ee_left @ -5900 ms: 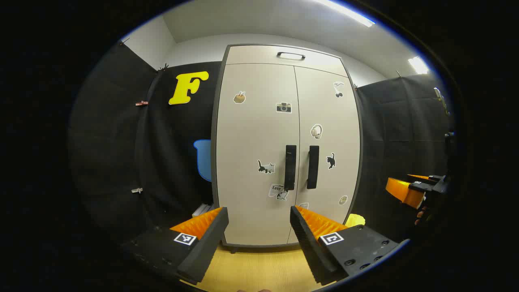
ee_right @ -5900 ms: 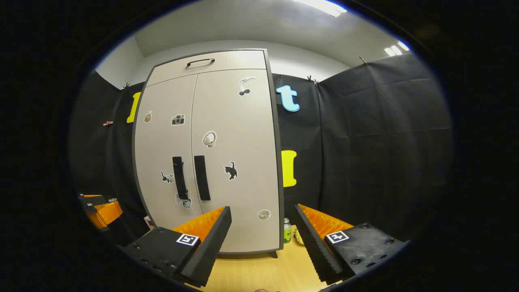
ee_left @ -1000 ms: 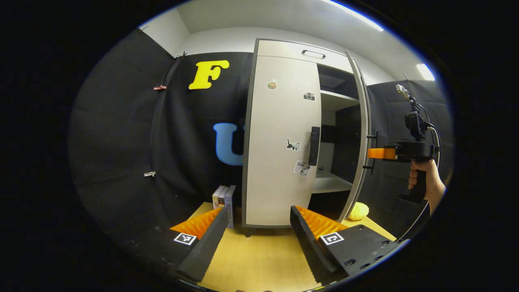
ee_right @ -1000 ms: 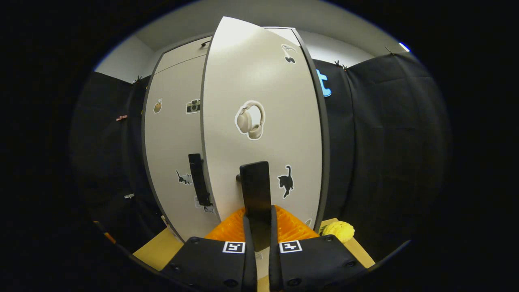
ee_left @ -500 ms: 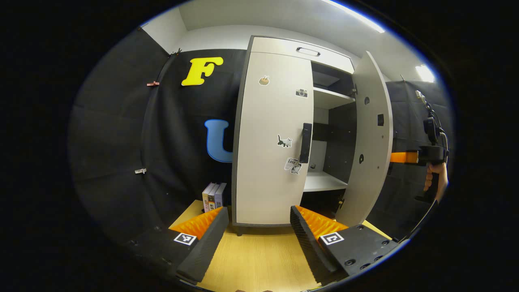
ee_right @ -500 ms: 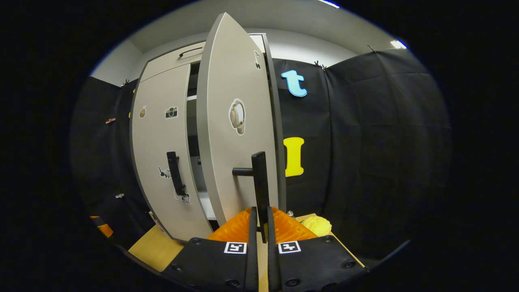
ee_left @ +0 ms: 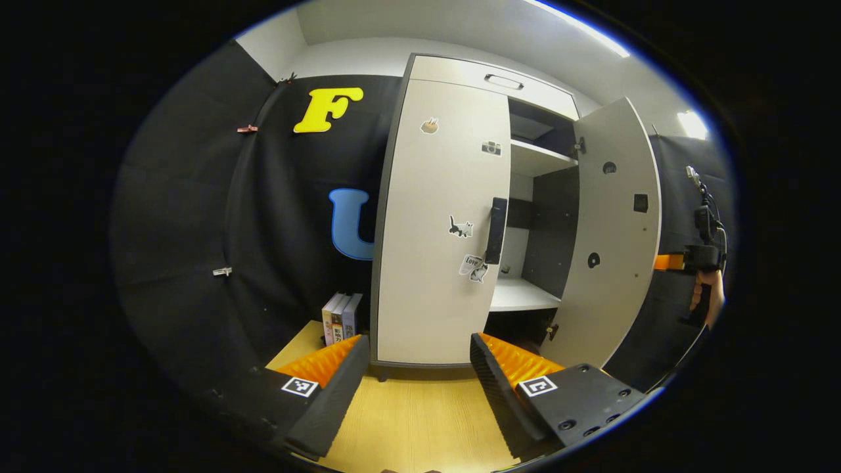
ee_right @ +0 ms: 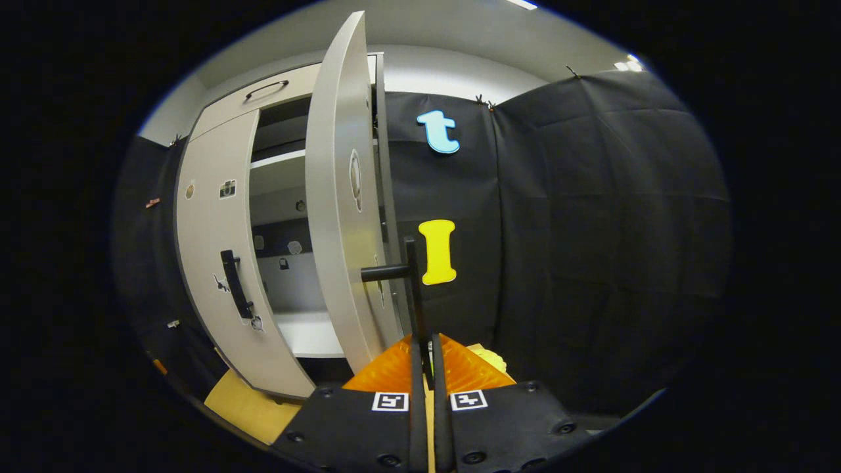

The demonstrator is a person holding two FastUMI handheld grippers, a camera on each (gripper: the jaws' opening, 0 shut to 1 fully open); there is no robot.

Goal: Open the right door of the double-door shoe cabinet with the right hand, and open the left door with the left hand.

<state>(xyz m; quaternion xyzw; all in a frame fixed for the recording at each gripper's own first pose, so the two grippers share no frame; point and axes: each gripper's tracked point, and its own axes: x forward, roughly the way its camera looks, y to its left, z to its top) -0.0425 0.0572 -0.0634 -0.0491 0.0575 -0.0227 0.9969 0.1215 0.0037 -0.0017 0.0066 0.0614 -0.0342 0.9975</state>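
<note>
Shoe cabinet (ee_left: 453, 69): stands on the wooden bench (ee_left: 420, 420) against the black cloth wall, pale panels in a dark frame, a small handle on the top panel.
Right door (ee_left: 611, 236): swung wide open; in the left gripper view its inner face shows, with round fittings and a small dark square. In the right gripper view it is seen almost edge-on.
Right door handle (ee_right: 410, 276): a black bar standing off the door on a short post.
Right gripper (ee_right: 426, 368): fingers drawn nearly together, clamped on the lower end of the right door handle. In the left gripper view it shows far off at the right edge, held by a hand (ee_left: 706, 295).
Left door (ee_left: 440, 223): closed, flush with the frame.
Left door handle (ee_left: 496, 230): a black vertical bar at the door's inner edge, nothing touching it.
Left gripper (ee_left: 420, 368): fingers spread wide, holding nothing, well apart from the cabinet, above the bench.
Interior: a white shelf (ee_left: 525, 295) low down, another higher up, dark back wall.
Stickers: cat (ee_left: 460, 227), camera (ee_left: 490, 148), and a small brown one near the top of the left door.
Readable writing: "Love" on the sticker (ee_left: 472, 266) below the left door handle.
Books (ee_left: 341, 318): upright, just left of the cabinet; spine text too small to read.
Yellow object (ee_right: 486, 358): on the bench behind the right gripper, mostly hidden.
</note>
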